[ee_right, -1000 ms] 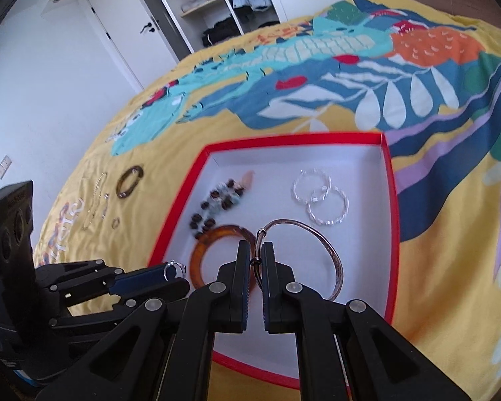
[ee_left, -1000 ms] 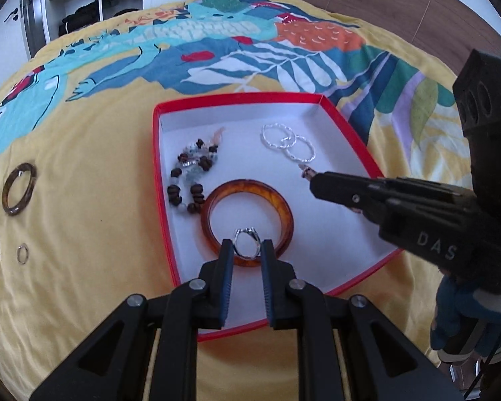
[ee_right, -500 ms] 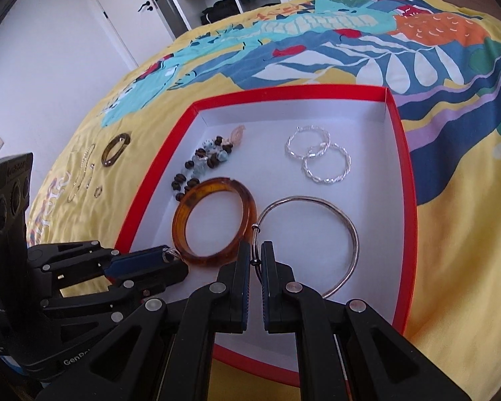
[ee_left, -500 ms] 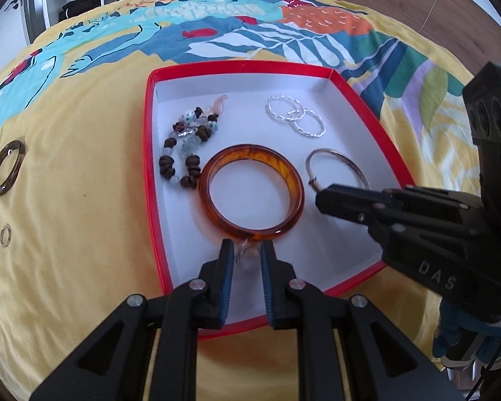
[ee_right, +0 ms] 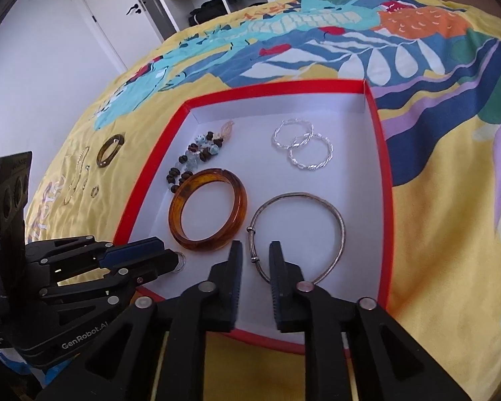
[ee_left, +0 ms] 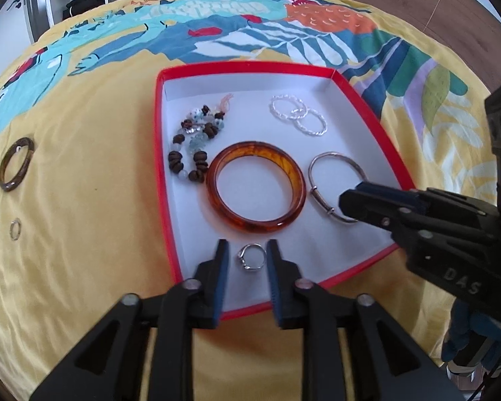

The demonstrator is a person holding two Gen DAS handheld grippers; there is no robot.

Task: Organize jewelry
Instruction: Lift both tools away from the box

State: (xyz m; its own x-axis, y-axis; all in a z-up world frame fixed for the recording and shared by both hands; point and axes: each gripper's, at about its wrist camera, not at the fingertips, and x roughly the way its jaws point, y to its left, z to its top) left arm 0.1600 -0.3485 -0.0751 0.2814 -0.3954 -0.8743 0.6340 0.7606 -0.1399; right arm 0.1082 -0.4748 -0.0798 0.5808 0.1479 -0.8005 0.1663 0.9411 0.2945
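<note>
A red-rimmed white box (ee_left: pixel 162 153) (ee_right: pixel 385 173) lies on the bedspread. In it are an amber bangle (ee_left: pixel 255 189) (ee_right: pixel 207 209), a bead bracelet (ee_left: pixel 193 143) (ee_right: pixel 192 160), two silver twisted hoops (ee_left: pixel 299 115) (ee_right: pixel 304 147), a thin silver bangle (ee_left: pixel 337 185) (ee_right: pixel 297 234) and a small silver ring (ee_left: pixel 251 258). My left gripper (ee_left: pixel 247 250) is open with the ring lying free between its fingers. My right gripper (ee_right: pixel 254 252) is open astride the thin bangle's near edge.
On the yellow bedspread left of the box lie a dark brown ring-shaped bangle (ee_left: pixel 16 163) (ee_right: pixel 109 150), a small ring (ee_left: pixel 15 229) (ee_right: pixel 94 191) and a thin chain (ee_right: pixel 76 175). A wardrobe and a door stand beyond the bed.
Both grippers have opened. The small ring now lies on the box floor, out of the left gripper; the thin silver bangle lies flat, let go by the right gripper.
</note>
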